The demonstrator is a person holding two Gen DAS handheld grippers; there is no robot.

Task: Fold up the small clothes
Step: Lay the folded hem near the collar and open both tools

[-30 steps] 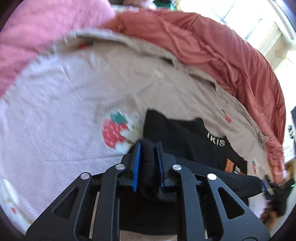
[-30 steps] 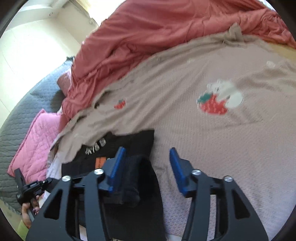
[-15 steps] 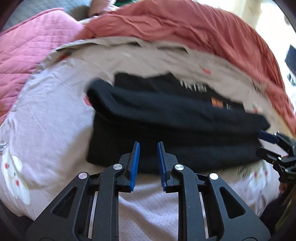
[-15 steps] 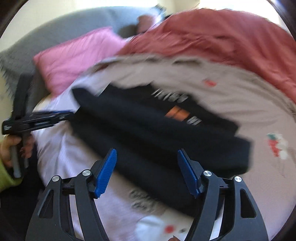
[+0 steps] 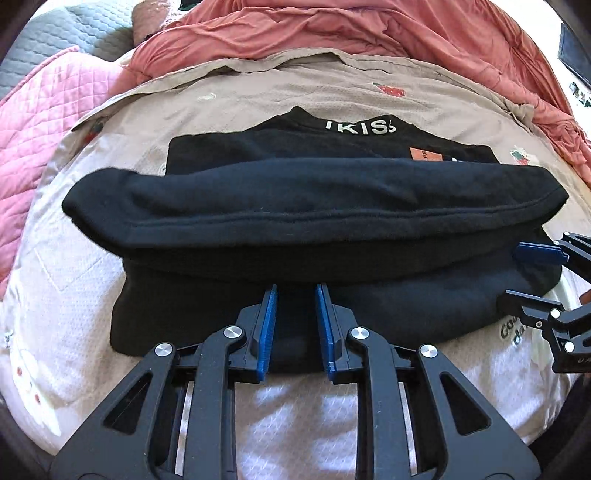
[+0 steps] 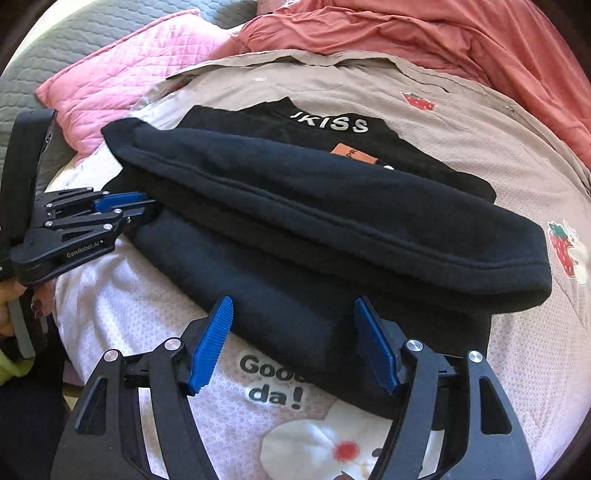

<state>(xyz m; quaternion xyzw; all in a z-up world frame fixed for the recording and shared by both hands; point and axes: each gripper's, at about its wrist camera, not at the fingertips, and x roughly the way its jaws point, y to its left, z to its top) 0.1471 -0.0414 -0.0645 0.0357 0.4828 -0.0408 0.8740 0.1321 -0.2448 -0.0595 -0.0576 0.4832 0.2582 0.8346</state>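
Note:
A black sweatshirt [image 5: 314,206] with white lettering and an orange patch lies on the bed, its lower part folded up over itself as a thick band; it also shows in the right wrist view [image 6: 332,221]. My left gripper [image 5: 295,328] hovers at the garment's near edge, jaws slightly apart with nothing between them. My right gripper [image 6: 295,347] is wide open over the near edge, holding nothing. The right gripper shows in the left wrist view [image 5: 543,280] at the right. The left gripper shows in the right wrist view [image 6: 122,206] at the garment's left end.
A beige bedsheet [image 5: 258,92] with strawberry prints covers the bed. A salmon duvet [image 5: 332,29] is bunched at the back. A pink quilted pillow [image 5: 40,122] and grey cover [image 6: 74,48] lie at the left. A white cloth with printed words [image 6: 277,387] lies near me.
Both grippers carried the garment's edge up and over, let go of it, and drew back toward the near edge. The folded band now rests on the sweatshirt.

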